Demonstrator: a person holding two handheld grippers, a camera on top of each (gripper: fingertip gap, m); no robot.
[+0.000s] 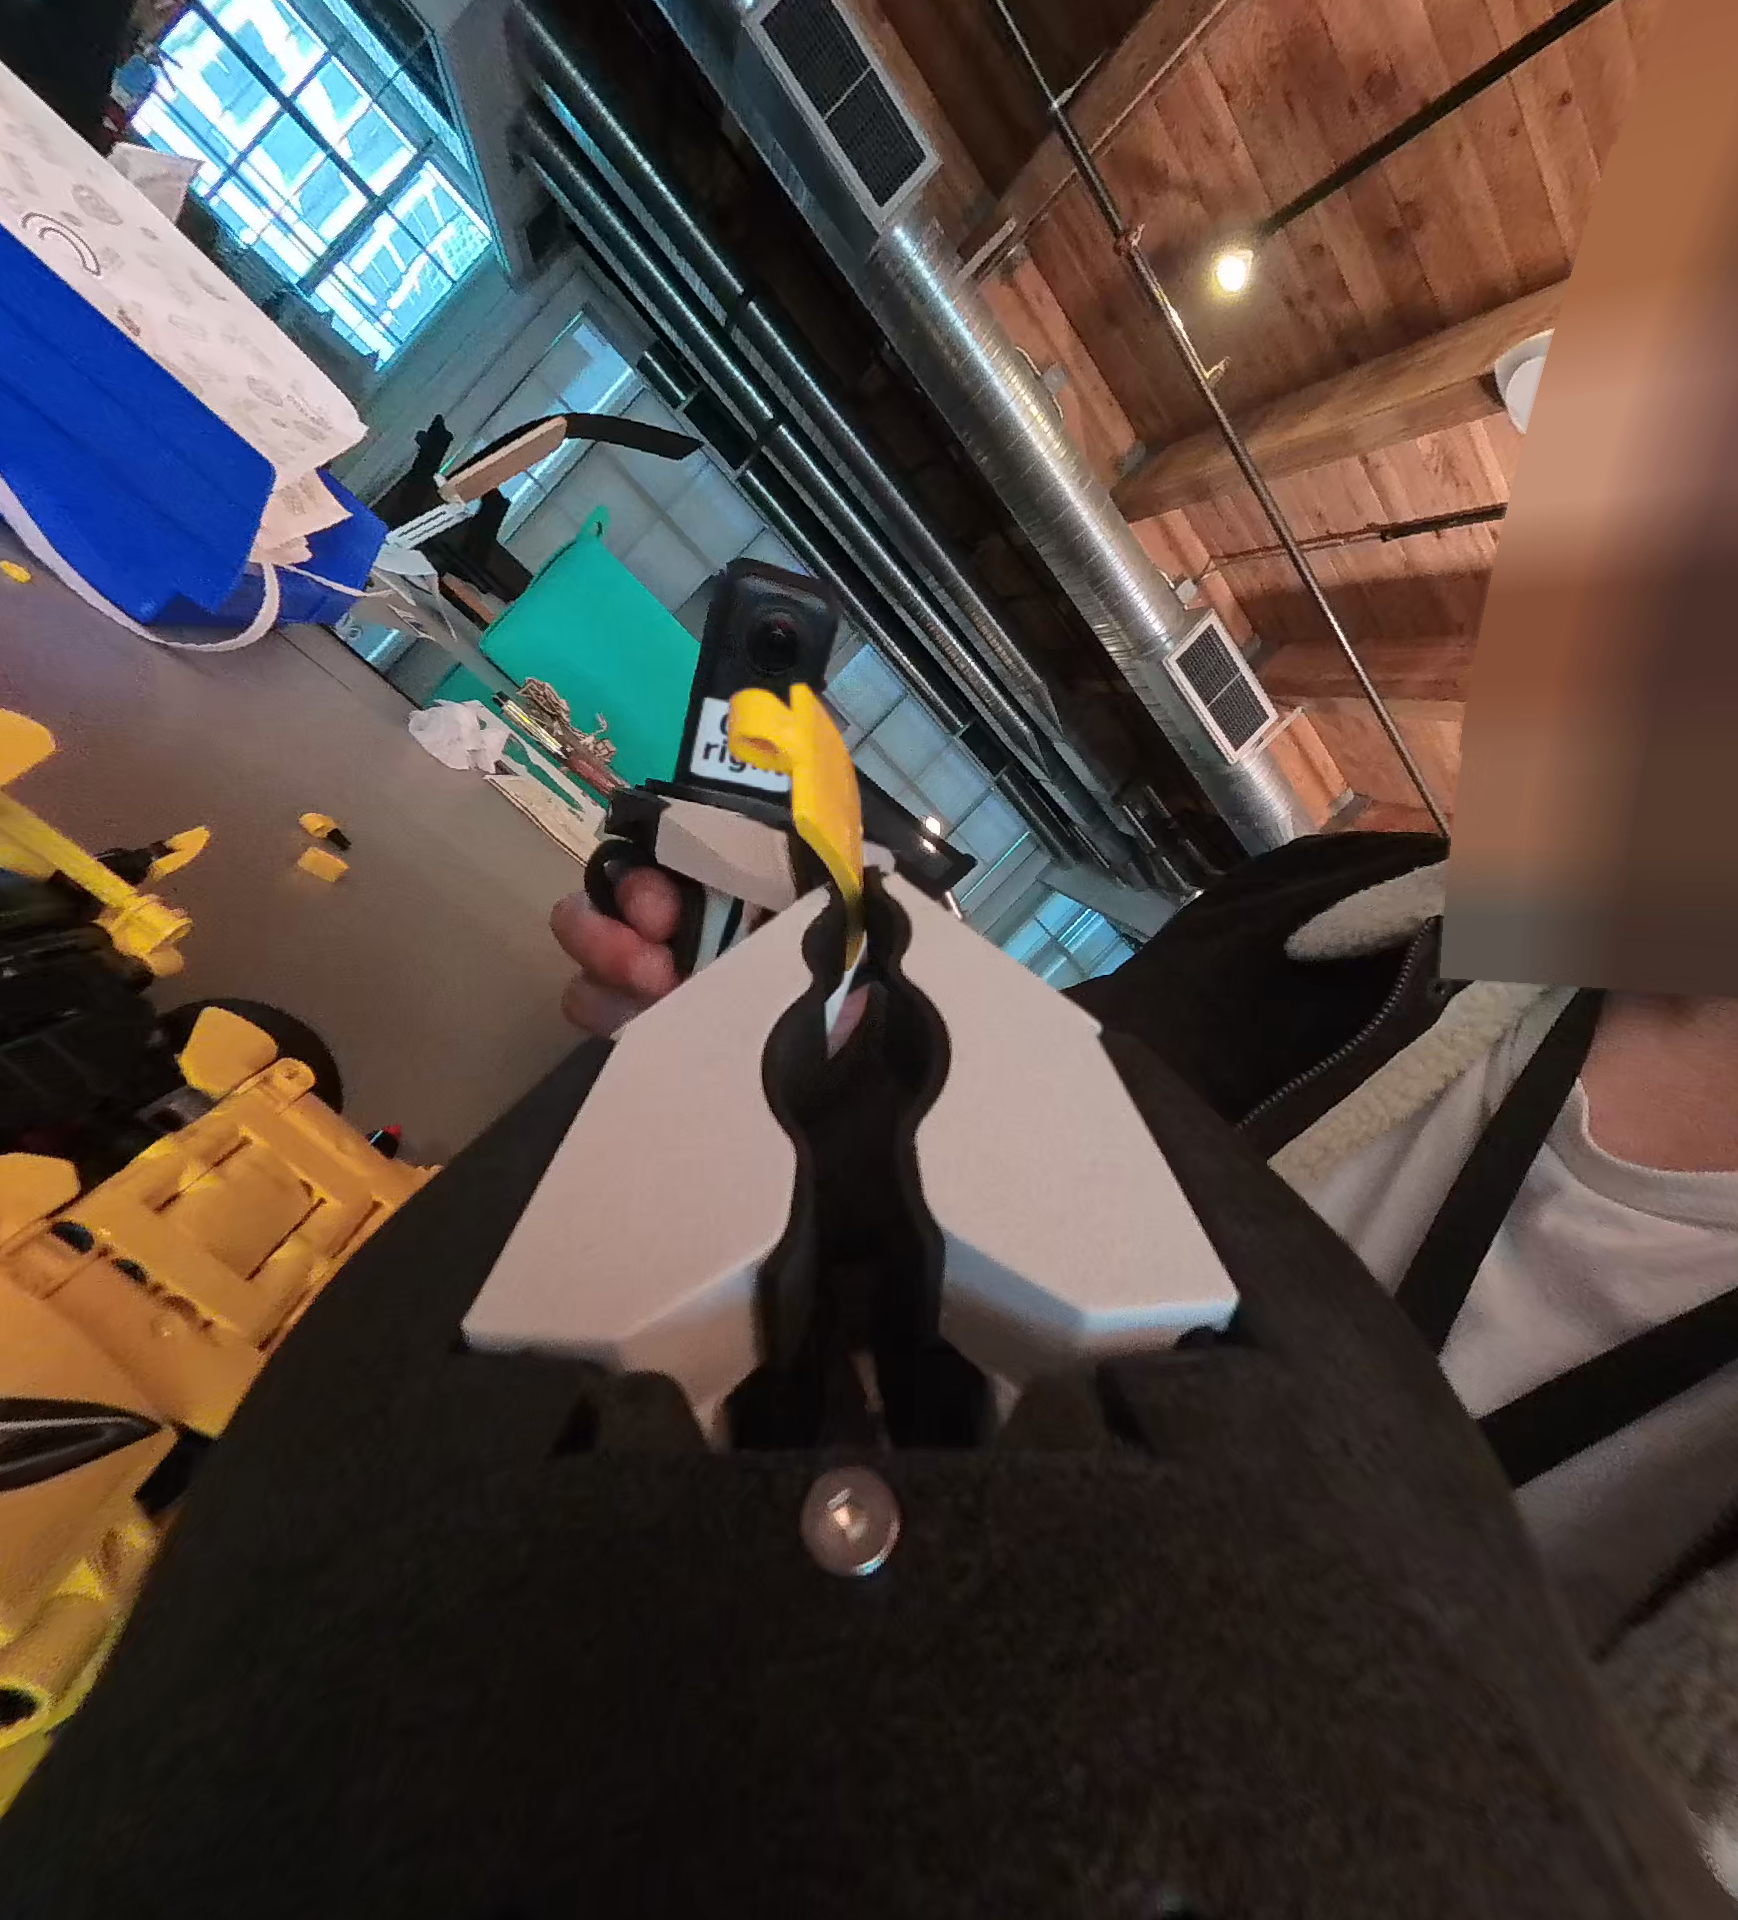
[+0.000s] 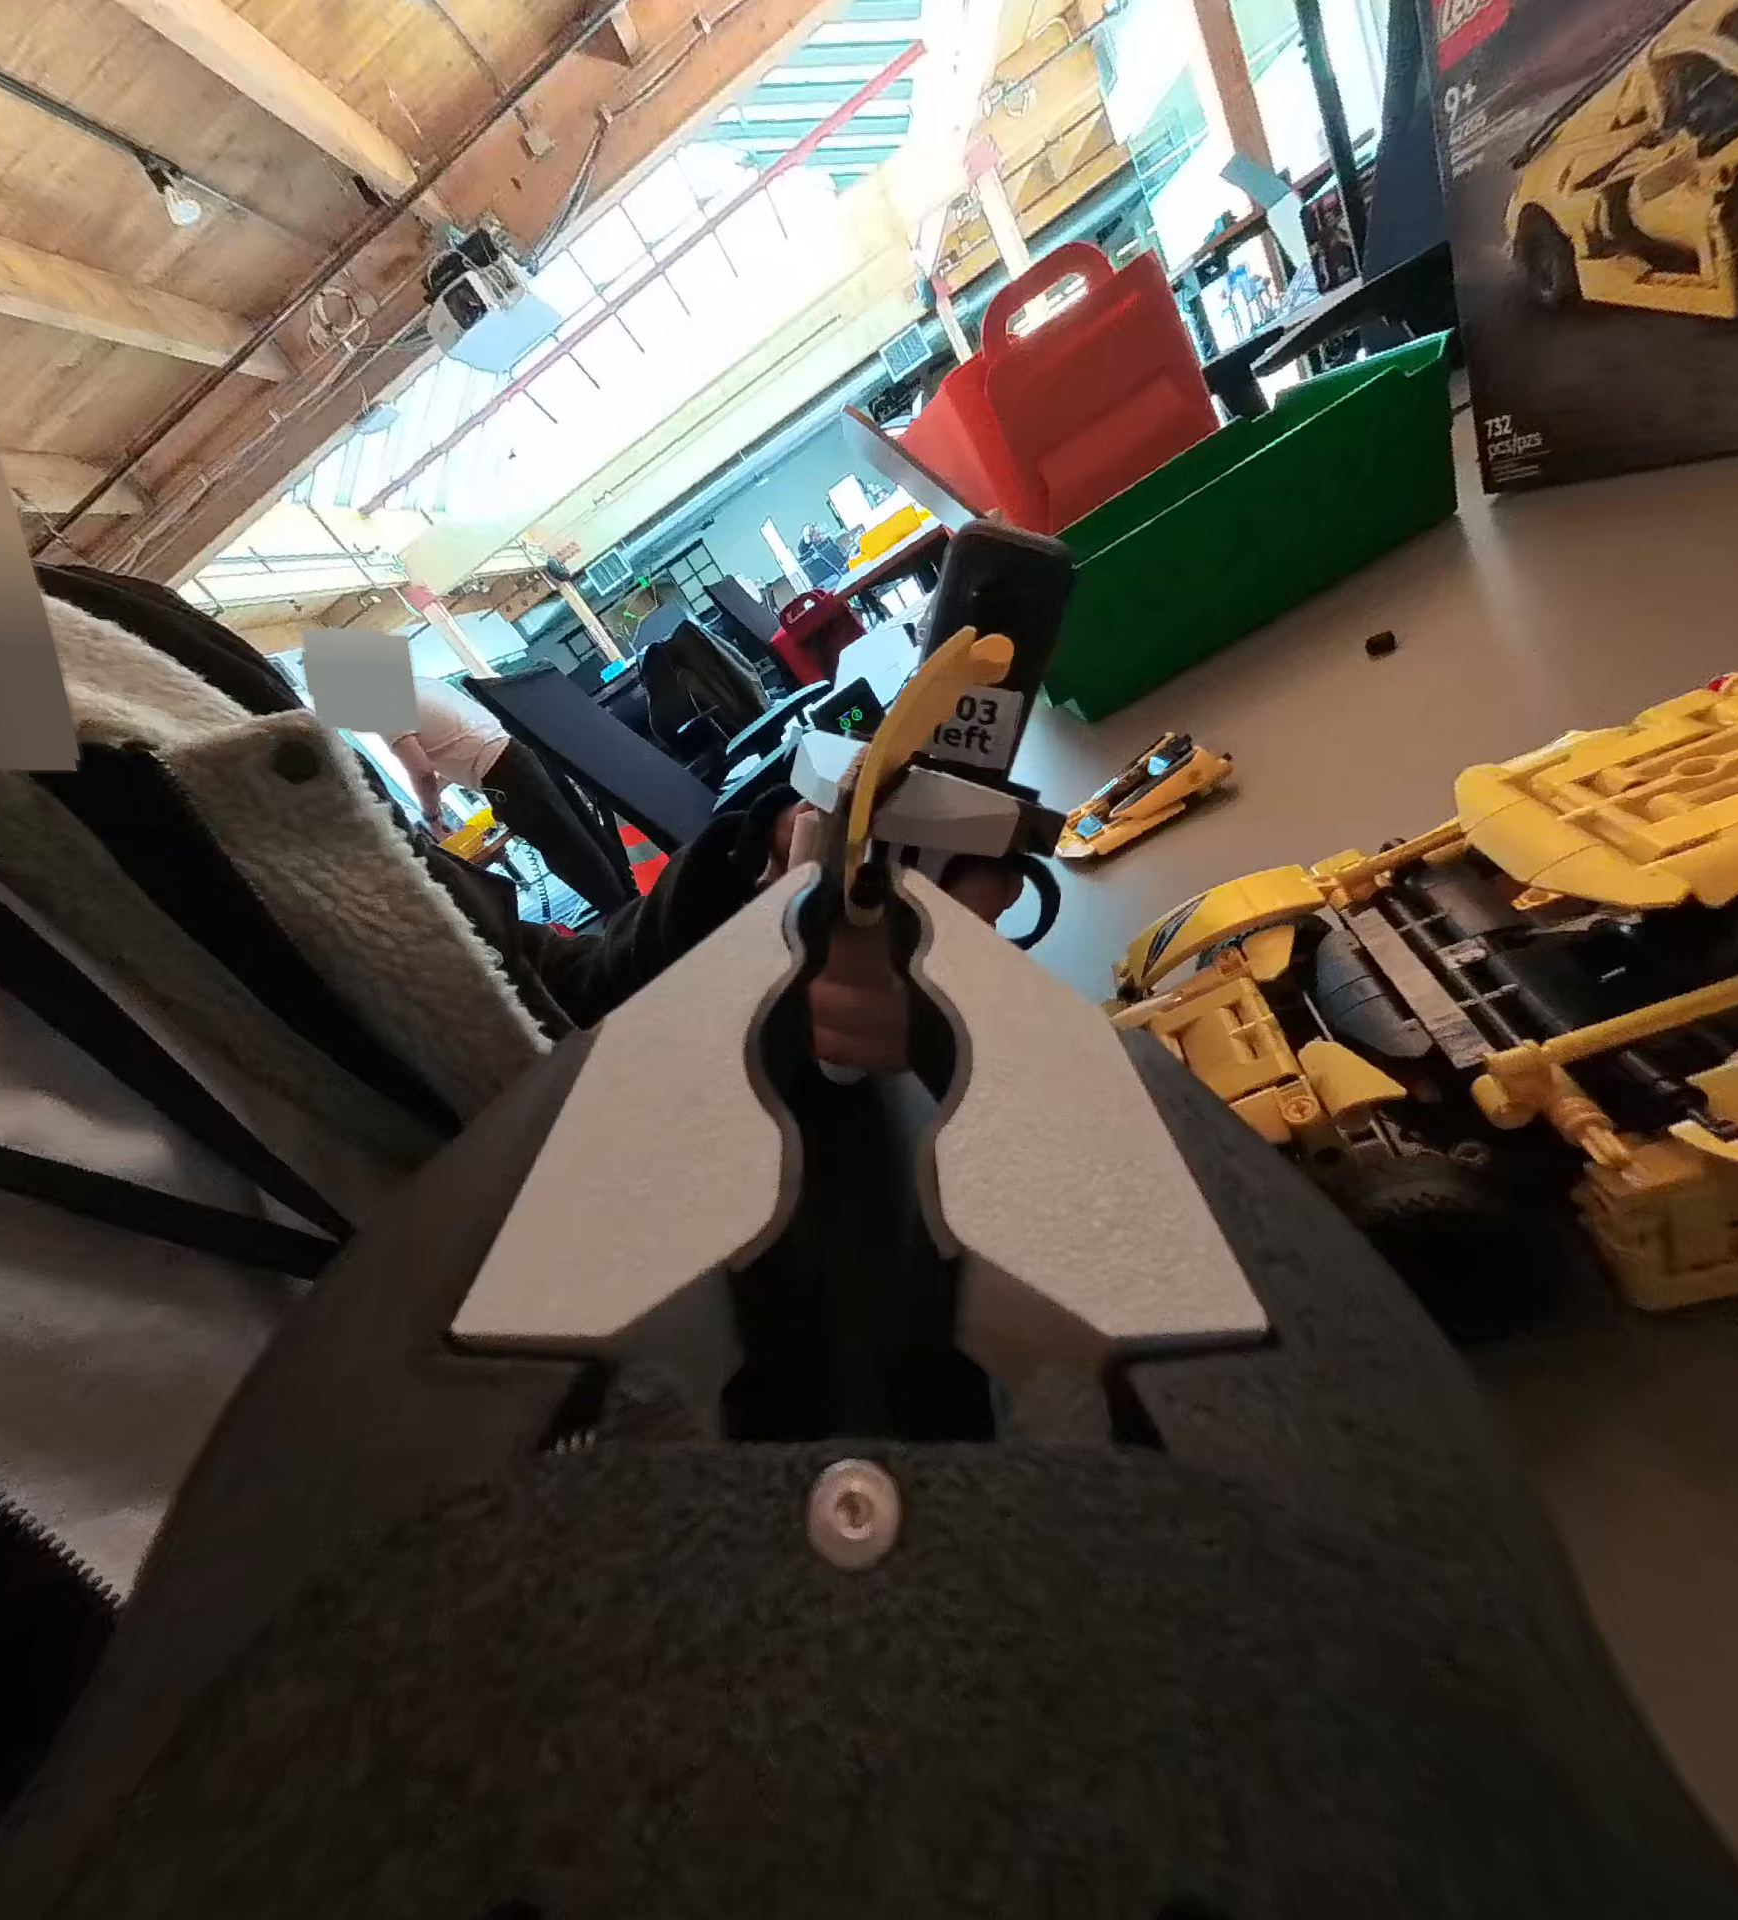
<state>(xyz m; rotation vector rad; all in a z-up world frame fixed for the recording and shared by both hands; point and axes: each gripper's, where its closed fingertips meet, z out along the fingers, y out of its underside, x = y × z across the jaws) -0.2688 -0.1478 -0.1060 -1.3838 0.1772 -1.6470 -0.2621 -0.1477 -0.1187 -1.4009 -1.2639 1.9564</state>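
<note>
1. At the far left of the left wrist view we see a blue bag (image 1: 86,457) with white handles lying on the grey table (image 1: 345,935), and below it the partly built yellow brick car (image 1: 96,1247), tilted in this view.
2. Small loose yellow pieces (image 1: 323,847) lie on the table just beyond the car.
3. In the middle, our left gripper (image 1: 849,914) has its fingertips pressed onto the lower end of a curved yellow panel piece (image 1: 823,790), which stands up above the table, well apart from the car.
4. Right behind that piece is the other gripper, held by a hand (image 1: 626,935), its camera facing us.
5. To the right we see a person's white shirt and fleece-lined jacket (image 1: 1364,1091).
6. In the right wrist view the jacket (image 2: 325,852) fills the left side.
7. In the middle, our right gripper (image 2: 863,899) pinches the same yellow panel piece (image 2: 906,727) at its lower end, its tips nearly meeting on it, with the left gripper just behind.
8. Further right stand a red bin (image 2: 1083,395) and a green bin (image 2: 1260,540), then the car (image 2: 1519,987) and, top right, its box (image 2: 1634,229).
</note>
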